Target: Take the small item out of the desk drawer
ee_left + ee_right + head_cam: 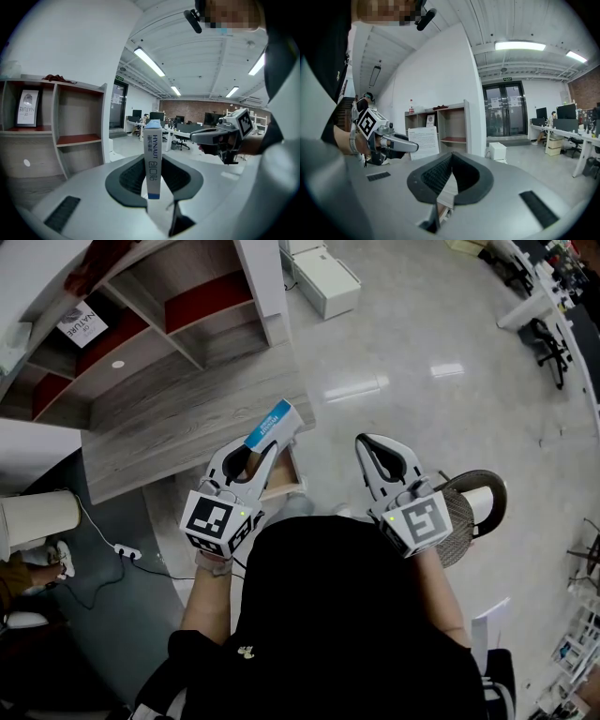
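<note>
Left gripper (265, 442) (153, 157): fingers clamped on small blue-and-white box (269, 422) (153, 161), box upright, held above the open drawer (287, 482) at the worktop (159, 432) edge. Right gripper (377, 442) (451, 158) alongside, apart from it: fingers closed together, nothing between them.

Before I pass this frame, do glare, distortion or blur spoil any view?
Head view: bright glare patches on the glossy floor, otherwise sharp. Left gripper view: strong fisheye with dark corners, yet the print on the box is legible. Right gripper view: the same fisheye bending, and the ceiling light is blown out white.
</note>
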The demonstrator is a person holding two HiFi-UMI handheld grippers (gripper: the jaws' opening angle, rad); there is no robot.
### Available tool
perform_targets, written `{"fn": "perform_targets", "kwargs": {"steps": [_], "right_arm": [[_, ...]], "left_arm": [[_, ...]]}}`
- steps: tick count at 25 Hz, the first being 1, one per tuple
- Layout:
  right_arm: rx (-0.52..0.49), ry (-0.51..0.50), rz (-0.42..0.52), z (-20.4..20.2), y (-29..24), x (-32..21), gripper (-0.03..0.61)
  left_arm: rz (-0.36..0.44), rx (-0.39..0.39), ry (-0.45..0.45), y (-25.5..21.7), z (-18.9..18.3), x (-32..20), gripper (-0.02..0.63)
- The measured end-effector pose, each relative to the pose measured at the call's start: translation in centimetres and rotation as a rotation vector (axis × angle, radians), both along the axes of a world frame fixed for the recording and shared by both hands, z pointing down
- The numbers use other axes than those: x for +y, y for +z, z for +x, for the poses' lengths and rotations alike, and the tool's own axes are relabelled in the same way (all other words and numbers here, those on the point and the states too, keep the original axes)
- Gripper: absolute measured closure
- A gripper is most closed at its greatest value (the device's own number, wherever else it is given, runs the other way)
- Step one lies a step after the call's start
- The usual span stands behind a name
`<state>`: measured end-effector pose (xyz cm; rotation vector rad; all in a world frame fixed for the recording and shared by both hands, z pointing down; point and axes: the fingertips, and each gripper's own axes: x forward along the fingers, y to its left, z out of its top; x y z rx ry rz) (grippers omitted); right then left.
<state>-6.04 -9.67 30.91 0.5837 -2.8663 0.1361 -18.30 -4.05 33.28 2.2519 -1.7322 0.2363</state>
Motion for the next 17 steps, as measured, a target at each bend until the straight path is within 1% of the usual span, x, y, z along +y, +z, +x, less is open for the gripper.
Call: {"fn": "perform_targets", "kwargs": {"steps": [17], "right_arm": [[0.023,0.008,-0.02,-0.2,1.1,-0.5,0.582]], "left_arm": [[-0.027,0.016,-0.008,0.9,-0.4,-0.1,0.517]]}}
